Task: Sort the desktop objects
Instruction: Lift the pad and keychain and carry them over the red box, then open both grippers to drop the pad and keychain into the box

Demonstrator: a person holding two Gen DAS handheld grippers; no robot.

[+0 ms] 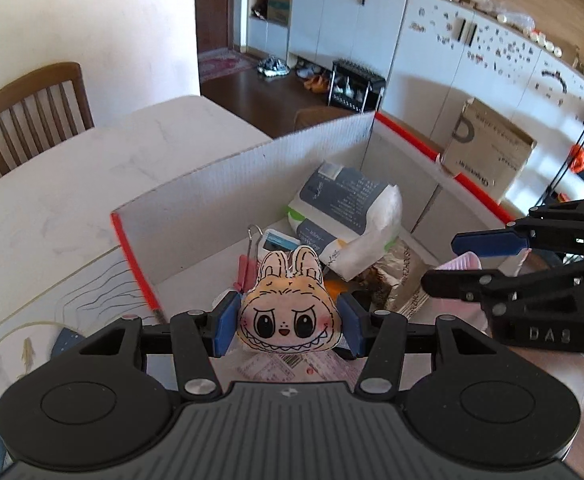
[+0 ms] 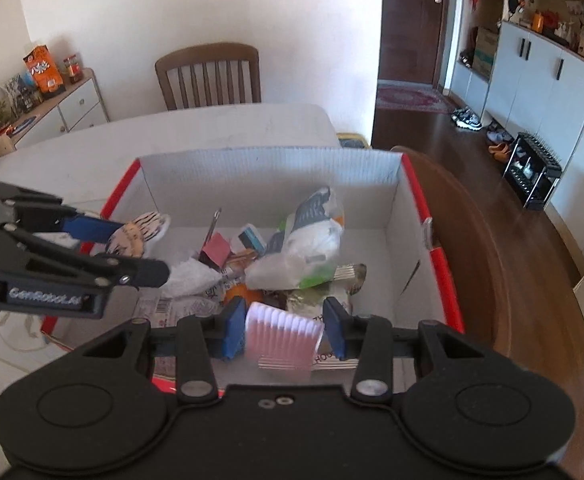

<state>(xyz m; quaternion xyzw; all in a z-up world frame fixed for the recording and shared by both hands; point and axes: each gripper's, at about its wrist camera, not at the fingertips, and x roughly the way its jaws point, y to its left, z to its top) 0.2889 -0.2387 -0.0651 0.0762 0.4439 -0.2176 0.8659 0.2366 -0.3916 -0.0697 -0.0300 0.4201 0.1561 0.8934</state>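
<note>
With the left tongs [image 1: 288, 322] clamping the rabbit charm [image 1: 288, 312] and the right tongs [image 2: 284, 328] apparently loose around the blurred pink comb [image 2: 284, 334] over the box [image 2: 268, 164], the crowded tongs could collide.

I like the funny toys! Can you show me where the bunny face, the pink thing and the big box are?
bunny face toy [image 1: 286, 322], left wrist view, on its nose between the eyes.
pink ridged thing [image 2: 284, 336], right wrist view, on the middle of its pink ridges.
big cardboard box [image 2: 268, 168], right wrist view, on its far inside wall.

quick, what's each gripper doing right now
left gripper: shut on the bunny plush.
right gripper: open, pink ridged item blurred between its fingers, apparently dropping.
</note>
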